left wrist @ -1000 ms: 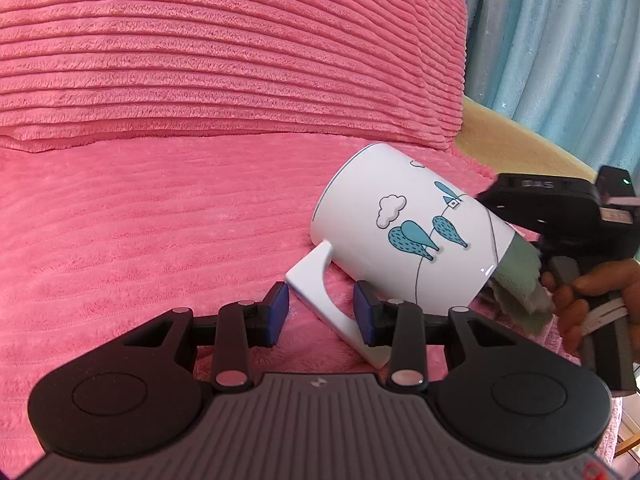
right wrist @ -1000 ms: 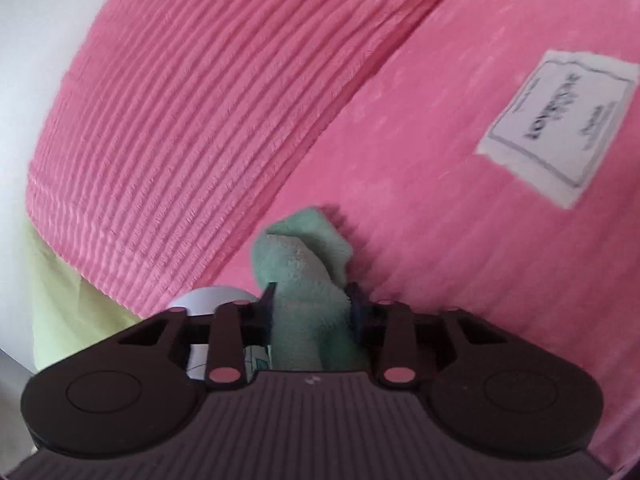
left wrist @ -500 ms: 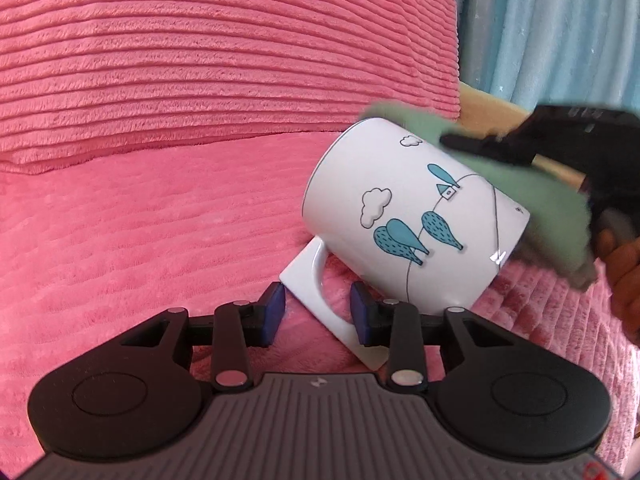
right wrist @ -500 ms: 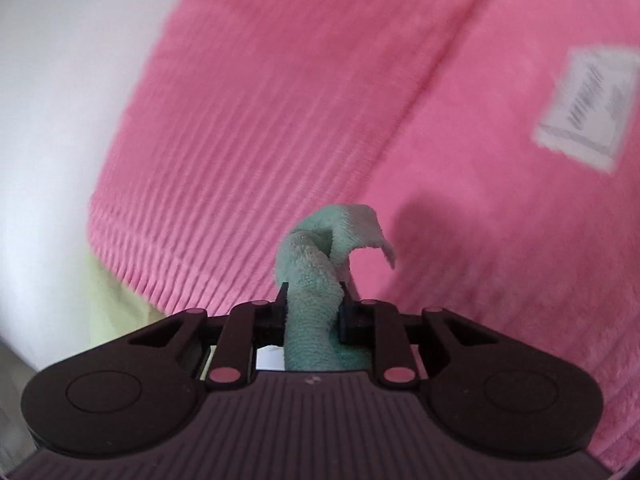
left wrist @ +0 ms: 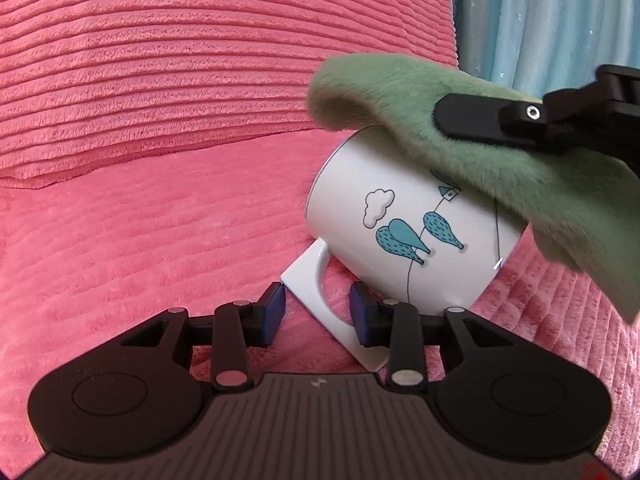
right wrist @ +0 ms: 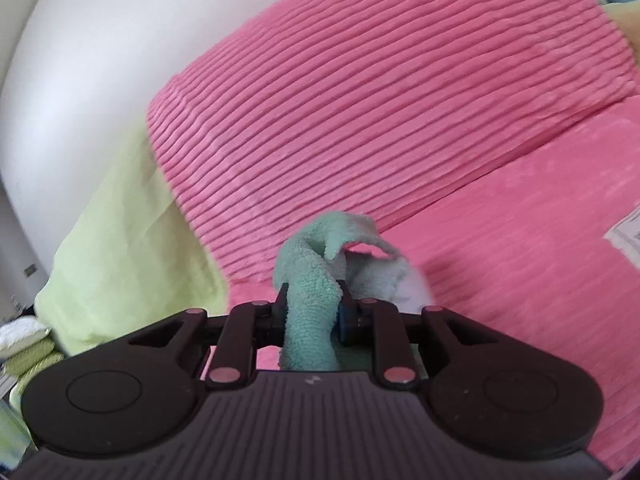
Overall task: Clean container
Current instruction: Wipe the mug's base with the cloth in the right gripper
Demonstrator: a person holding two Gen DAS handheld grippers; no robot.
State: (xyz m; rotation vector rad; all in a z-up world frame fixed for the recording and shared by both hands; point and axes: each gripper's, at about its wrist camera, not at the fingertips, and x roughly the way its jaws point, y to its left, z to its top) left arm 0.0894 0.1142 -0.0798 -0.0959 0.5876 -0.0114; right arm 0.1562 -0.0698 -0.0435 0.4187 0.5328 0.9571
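While the left gripper [left wrist: 318,314] clamped the mug's handle [left wrist: 320,292], the mug [left wrist: 408,232] lay tilted just ahead, its long axis running up-left to down-right; the right gripper [right wrist: 313,310], pinching the cloth [left wrist: 460,160], draped it over the mug's upper side.

Both grippers same build. Left gripper [left wrist: 318,314]: matte black body w/ ribbed dark grey top plate, small pale logo at centre edge. Two round black discs either side, each w/ an inset circle. Black linkage bars w/ silver pivot pins, pinkish caps nearer the plate. Fingers [left wrist: 273,307] carry blue pads. Right gripper [right wrist: 313,310]: identical black frame, ribbed plate, pinkish caps; in left wrist view a black finger w/ a silver screw.
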